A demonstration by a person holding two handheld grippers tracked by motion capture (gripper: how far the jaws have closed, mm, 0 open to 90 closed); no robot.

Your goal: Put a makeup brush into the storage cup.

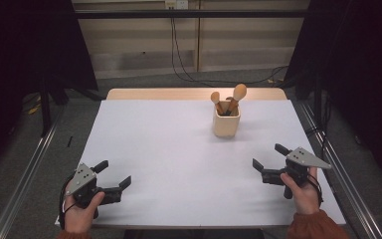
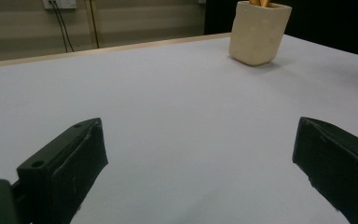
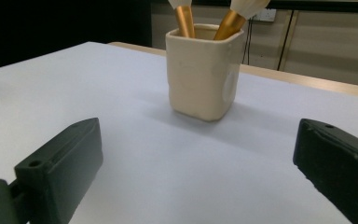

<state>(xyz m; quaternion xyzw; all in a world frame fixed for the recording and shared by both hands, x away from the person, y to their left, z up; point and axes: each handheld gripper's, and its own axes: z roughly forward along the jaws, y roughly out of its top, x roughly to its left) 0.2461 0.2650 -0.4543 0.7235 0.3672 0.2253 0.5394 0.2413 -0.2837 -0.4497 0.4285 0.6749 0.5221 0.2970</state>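
A cream square holder stands upright on the white table, right of centre toward the back. Two wooden-handled brushes stick up out of it. In the left gripper view the holder sits far off at the upper right; in the right gripper view the holder is close and central with the brushes in it. My left gripper rests near the front left, open and holding nothing. My right gripper is at the front right, open too, its jaws aimed toward the holder.
The table's wooden far edge borders grey floor with cables. Metal rails run along both sides of the table. Black curtains hang at left and right. Bare table surface lies between the two grippers.
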